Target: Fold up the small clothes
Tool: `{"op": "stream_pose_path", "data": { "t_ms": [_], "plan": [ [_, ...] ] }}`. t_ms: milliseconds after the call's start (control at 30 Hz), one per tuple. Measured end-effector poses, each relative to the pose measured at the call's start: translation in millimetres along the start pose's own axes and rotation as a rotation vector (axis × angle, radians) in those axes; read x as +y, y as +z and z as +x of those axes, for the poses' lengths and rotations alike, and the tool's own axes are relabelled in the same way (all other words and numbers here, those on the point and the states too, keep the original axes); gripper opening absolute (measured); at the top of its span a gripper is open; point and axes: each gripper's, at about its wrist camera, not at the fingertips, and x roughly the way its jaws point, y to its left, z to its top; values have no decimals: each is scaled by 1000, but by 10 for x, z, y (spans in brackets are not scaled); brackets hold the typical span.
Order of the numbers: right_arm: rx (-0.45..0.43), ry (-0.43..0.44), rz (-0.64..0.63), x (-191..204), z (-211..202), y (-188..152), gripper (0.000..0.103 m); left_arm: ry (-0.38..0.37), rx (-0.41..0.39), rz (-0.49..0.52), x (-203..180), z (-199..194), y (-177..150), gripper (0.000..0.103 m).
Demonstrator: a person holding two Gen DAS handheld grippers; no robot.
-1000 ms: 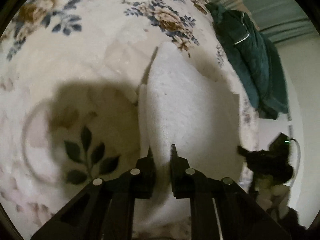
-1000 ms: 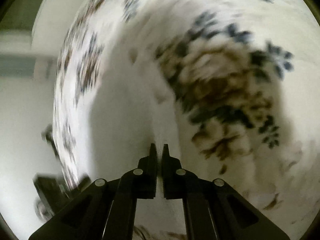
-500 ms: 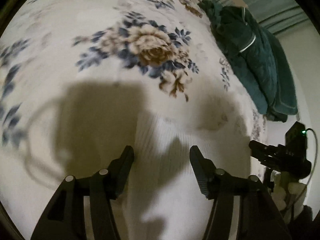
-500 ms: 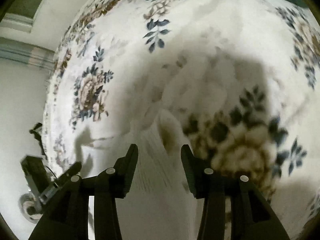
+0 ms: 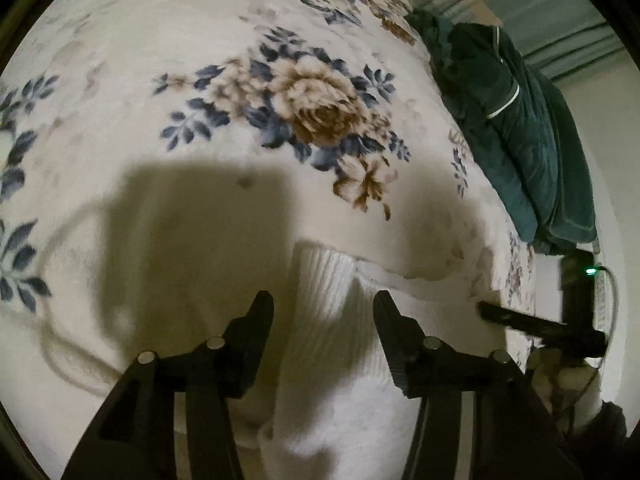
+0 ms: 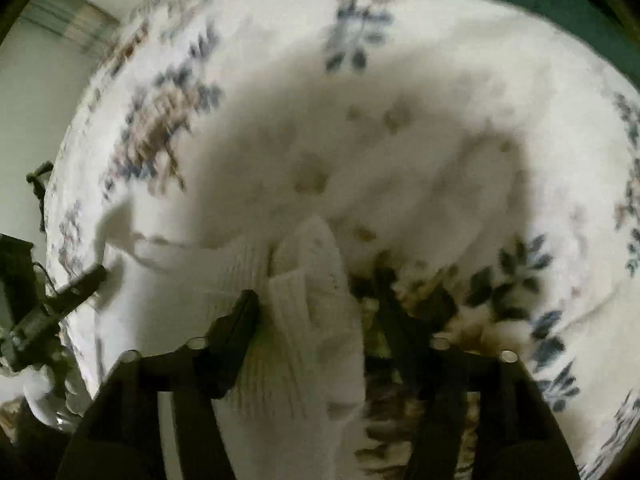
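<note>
A white ribbed knit garment (image 5: 332,360) lies on the floral blanket (image 5: 200,60), folded, with a ribbed cuff at its far edge. My left gripper (image 5: 323,312) is open, its fingers straddling the garment's near part without holding it. In the right wrist view the same garment (image 6: 304,320) lies with a ribbed sleeve on top. My right gripper (image 6: 316,304) is open above it and holds nothing. The other gripper shows at the right edge of the left view (image 5: 540,328) and at the left edge of the right view (image 6: 60,296).
A dark green garment (image 5: 520,132) lies heaped at the blanket's far right edge. The cream blanket with blue and brown flowers (image 6: 440,120) covers the whole surface. A wall and striped curtain (image 5: 540,20) stand beyond the bed.
Both grippers have gone from shut to wide open and let the white garment go. They have drawn back, and the garment now lies folded on the blanket.
</note>
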Motion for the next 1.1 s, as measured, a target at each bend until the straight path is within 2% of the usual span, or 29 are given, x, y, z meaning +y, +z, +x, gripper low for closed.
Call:
{"op": "stream_pose_path", "data": {
  "t_ms": [67,100,133,167,200,233,267,300,333,367,400,433,467,500,533,567,633,700,767,867,933,1033,1100],
  "plan": [
    [45,112,100,-103,96,-10,12,-21,21,-7,4,56,-23,49],
    [63,227,180,-182,103,-23,11,-29,24,-3,-5,68,-36,49],
    [89,379,268,-268,123,-42,11,-39,27,4,-21,68,-44,49],
    [115,581,406,-412,166,-97,11,-57,30,15,-42,73,-48,49],
    [122,644,490,-537,202,-128,11,-63,30,22,-56,77,-46,49],
    [114,627,561,-708,241,-153,11,-71,34,28,-65,90,-41,49],
    [96,536,584,-843,253,-160,11,-84,38,25,-65,107,-35,49],
    [88,452,576,-928,270,-154,11,-101,40,17,-54,118,-35,46],
    [84,416,561,-983,289,-153,11,-127,35,3,-33,126,-31,44],
    [77,426,547,-1006,292,-163,11,-153,13,-13,-1,111,-26,10],
    [69,427,526,-987,268,-166,14,-153,7,-28,36,106,-14,4],
    [57,435,492,-945,221,-167,18,-165,5,-49,83,98,4,4],
    [47,429,461,-901,179,-188,35,-180,0,-72,139,74,19,4],
    [39,407,442,-879,126,-207,62,-184,0,-88,183,52,25,8],
    [23,386,428,-873,59,-240,74,-180,9,-109,237,28,27,8],
    [6,392,416,-881,-5,-288,75,-171,19,-135,297,-12,10,14],
    [6,400,391,-886,-101,-401,75,-176,11,-166,408,-163,-93,31],
    [52,447,370,-888,-100,-660,75,-208,-15,-188,503,-344,-296,67],
    [93,512,367,-888,-42,-924,75,-263,-4,-222,569,-410,-525,69],
    [148,582,381,-850,186,-1310,76,-345,83,-260,604,-311,-833,69],
    [154,631,406,-837,318,-1461,84,-352,124,-259,567,-202,-973,69],
    [165,703,433,-785,516,-1557,84,-343,132,-231,467,-110,-1013,69],
    [164,720,436,-745,600,-1539,84,-348,136,-231,424,-58,-998,69]
  ]
}}
